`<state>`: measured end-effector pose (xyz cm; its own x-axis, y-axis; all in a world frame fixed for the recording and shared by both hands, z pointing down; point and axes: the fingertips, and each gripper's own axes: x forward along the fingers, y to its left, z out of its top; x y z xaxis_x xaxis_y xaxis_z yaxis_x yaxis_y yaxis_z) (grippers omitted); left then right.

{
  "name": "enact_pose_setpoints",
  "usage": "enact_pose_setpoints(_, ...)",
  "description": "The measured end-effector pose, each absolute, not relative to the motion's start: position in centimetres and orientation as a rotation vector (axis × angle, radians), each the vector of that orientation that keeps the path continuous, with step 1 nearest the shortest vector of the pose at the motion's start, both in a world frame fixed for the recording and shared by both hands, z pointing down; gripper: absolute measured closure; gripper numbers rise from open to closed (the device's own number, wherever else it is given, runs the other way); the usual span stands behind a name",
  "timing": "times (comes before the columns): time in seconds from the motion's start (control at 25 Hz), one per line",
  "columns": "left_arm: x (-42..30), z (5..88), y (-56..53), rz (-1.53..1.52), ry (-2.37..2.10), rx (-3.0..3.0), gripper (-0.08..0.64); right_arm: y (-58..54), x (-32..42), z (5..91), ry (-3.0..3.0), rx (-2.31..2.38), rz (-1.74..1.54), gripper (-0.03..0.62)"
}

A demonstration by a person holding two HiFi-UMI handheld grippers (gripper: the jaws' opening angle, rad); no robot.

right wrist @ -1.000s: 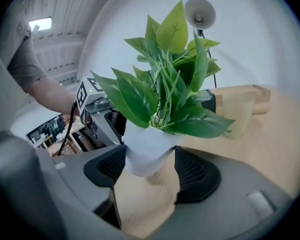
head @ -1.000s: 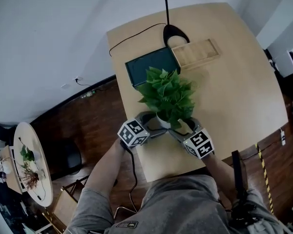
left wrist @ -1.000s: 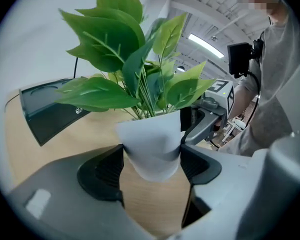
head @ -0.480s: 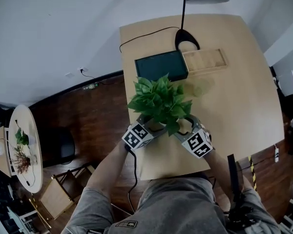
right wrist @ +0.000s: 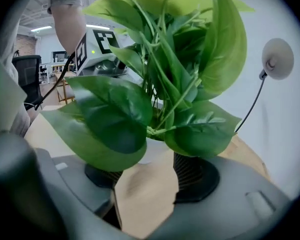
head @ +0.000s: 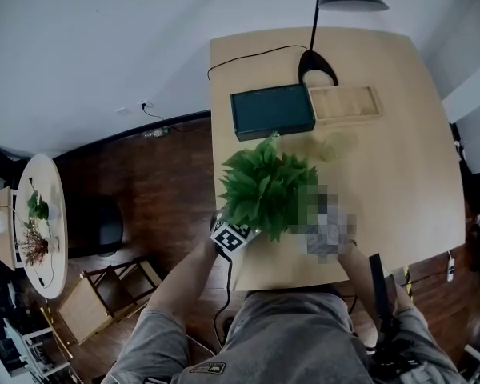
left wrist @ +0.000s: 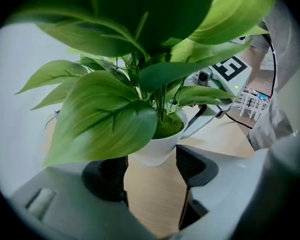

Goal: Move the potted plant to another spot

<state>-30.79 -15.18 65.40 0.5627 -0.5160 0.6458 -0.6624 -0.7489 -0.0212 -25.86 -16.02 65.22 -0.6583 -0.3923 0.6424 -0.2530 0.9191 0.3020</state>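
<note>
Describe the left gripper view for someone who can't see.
A leafy green plant in a white pot sits between the left gripper's dark fingers, which have just been closing, over a wooden table.

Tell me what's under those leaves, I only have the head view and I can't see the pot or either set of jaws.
Observer: Left gripper view shows a white pot, moss on top, between the pads of the left gripper; its jaws have just been closing and don't look pressed on it.
Operator: And the right gripper?
Observer: Its own view shows jaws apart with the pot's pale wall between them; leaves hide any contact.
Operator: Same side?
Observer: No, opposite sides of the pot.
</note>
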Motion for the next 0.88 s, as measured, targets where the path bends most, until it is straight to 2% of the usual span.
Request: enact_pose_setpoints(0.88,-28.8,63.1,-15.7,0.957,-1.091,2.581,0.265,-16.8,-23.8,63.0,-2.306,0.456,-0.322,0.299)
